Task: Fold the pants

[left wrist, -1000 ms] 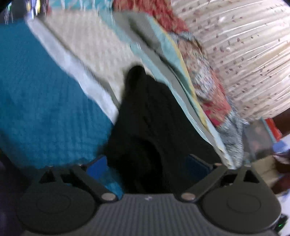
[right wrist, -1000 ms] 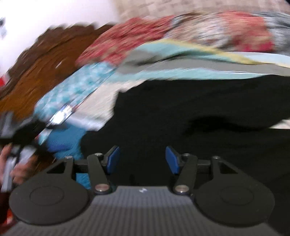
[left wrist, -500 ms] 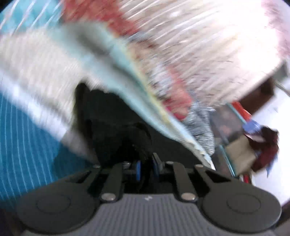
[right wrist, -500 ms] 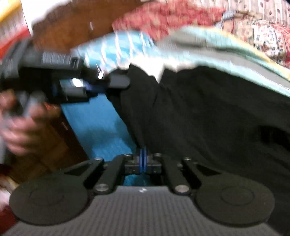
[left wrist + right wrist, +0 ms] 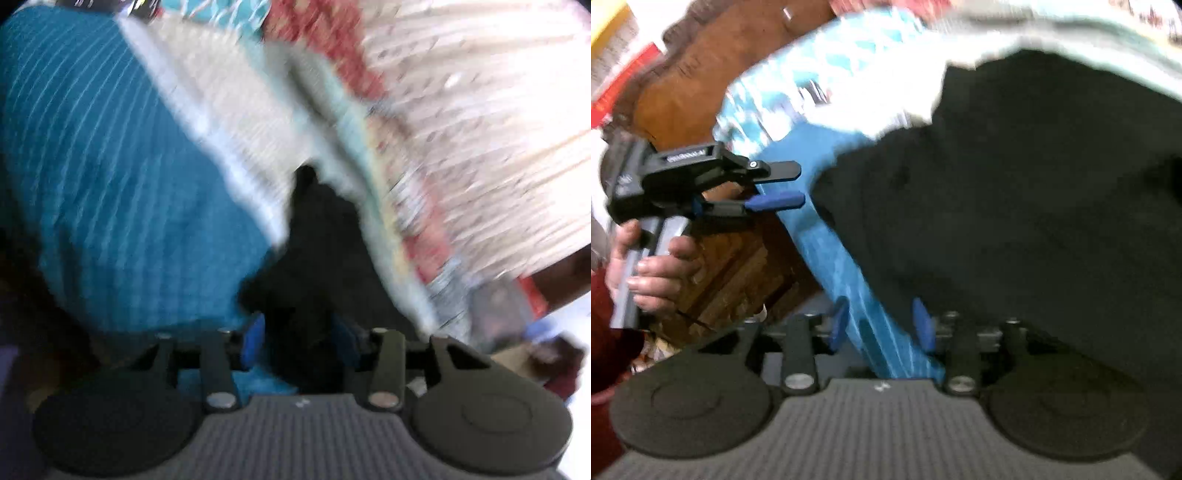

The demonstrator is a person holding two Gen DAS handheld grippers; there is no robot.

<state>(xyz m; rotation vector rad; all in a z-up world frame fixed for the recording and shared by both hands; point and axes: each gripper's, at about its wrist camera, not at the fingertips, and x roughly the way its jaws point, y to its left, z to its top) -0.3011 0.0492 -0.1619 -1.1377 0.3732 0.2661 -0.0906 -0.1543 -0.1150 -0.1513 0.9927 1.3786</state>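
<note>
Right wrist view shows the black pants point(image 5: 1015, 192) lying limp on the teal bed cover point(image 5: 834, 254) just ahead of the right tongs point(image 5: 881, 325), whose jaws are opening, nothing clamped. Soft, light cloth, probably best pinched at an edge. Left tongs point(image 5: 299, 341) are opening too, dark fabric loose between them.

This is a home bedroom. A bed fills both views, spread with a teal quilted cover point(image 5: 122, 192) that lies just ahead and to the left of the left jaws and passes between the right jaws, with a cream panel point(image 5: 236, 107) beyond it. Further ahead of the left jaws, to the right, lie a red floral quilt point(image 5: 325, 44) and a striped cream fabric point(image 5: 480, 122), too blurred to name. Left of the right jaws stands dark wooden furniture point(image 5: 738, 266), with a brown cloth point(image 5: 713, 62) above it.
</note>
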